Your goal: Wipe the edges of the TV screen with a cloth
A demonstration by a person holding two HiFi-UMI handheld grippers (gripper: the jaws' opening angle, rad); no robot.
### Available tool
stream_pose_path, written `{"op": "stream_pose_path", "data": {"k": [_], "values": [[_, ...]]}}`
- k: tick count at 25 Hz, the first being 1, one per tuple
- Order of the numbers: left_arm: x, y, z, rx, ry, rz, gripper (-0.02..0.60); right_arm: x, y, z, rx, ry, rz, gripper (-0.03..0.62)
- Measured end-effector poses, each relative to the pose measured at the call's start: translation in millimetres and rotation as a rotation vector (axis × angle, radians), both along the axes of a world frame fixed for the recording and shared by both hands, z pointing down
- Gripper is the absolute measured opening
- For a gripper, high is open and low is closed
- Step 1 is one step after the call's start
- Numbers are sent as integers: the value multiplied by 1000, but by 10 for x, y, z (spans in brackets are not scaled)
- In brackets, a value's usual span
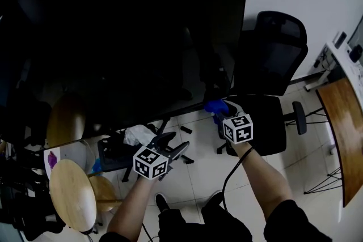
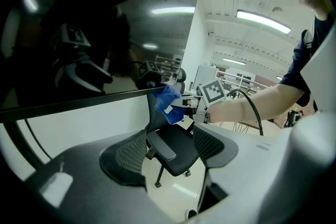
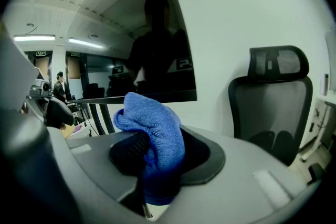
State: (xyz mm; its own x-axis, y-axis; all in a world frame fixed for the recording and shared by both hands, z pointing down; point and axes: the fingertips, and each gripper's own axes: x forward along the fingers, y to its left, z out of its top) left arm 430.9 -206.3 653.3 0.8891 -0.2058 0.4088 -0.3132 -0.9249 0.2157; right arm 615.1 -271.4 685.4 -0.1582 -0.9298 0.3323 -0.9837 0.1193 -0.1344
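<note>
**Cloth (image 1: pixel 216 106) at TV screen (image 1: pixel 113 37) lower edge**

The right gripper (image 1: pixel 220 110) has its jaws clamped on the blue cloth, held at the TV screen's bottom edge near its right corner. The left gripper (image 1: pixel 173 145) hangs below the screen, jaws apart and empty.

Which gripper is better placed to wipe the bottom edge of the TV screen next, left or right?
Right. The right gripper is shut on the blue cloth, at the bottom edge of the TV screen near its right corner. The left gripper is open, empty and below the screen.
</note>
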Motion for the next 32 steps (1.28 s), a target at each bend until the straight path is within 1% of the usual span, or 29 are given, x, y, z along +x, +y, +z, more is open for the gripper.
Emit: {"op": "stream_pose_path", "data": {"k": [4,9,13,18,24,29,32], "values": [[221,61,10,-3,2,7,265,245,52,10,2,0,14,140],[518,140,19,-5,9,22,265,569,160,37,-7,29,28,140],[729,221,-29,1,15,38,265,781,218,25,-16,110,14,140],[818,283,-152,25,14,48,267,798,182,-208,22,198,-28,140],[795,299,-295,48,11,39,266,801,183,-438,45,277,-38,140],[825,308,-486,77,28,42,267,787,150,-879,124,340,-42,140],[844,318,-590,92,39,46,267,772,136,-1187,174,341,-50,140]]}}
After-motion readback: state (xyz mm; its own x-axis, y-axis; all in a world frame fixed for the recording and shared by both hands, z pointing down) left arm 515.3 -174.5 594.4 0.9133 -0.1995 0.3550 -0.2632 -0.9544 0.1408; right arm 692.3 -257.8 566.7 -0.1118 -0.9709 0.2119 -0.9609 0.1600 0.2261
